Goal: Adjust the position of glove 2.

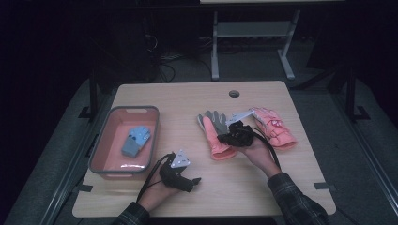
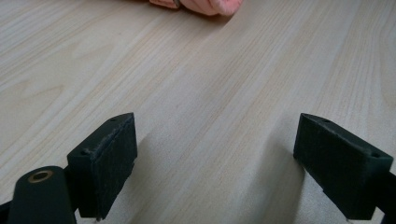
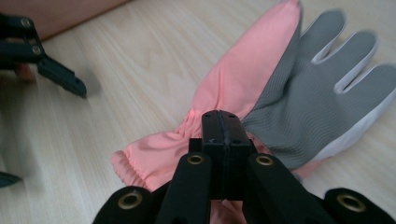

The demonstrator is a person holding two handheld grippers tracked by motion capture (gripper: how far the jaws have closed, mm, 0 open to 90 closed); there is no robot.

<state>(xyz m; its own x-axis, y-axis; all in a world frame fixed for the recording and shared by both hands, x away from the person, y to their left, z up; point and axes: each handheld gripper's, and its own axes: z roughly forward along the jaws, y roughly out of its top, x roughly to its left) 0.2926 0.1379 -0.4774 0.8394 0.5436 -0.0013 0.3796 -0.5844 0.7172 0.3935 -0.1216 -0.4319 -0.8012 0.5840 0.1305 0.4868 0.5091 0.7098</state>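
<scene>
A pink glove with a grey palm lies palm up at the middle of the table, fingers pointing away. My right gripper sits at its wrist end. In the right gripper view the jaws are pressed together with the puckered pink fabric of the glove pinched at their tips. A second pink glove lies just to the right of that hand. My left gripper rests low over bare wood near the front, its jaws wide apart with nothing between them. A pink cuff shows far ahead of it.
A grey-rimmed pink bin stands at the left with a blue glove inside. A round cable hole is at the table's far edge. The other gripper appears at the left of the right gripper view.
</scene>
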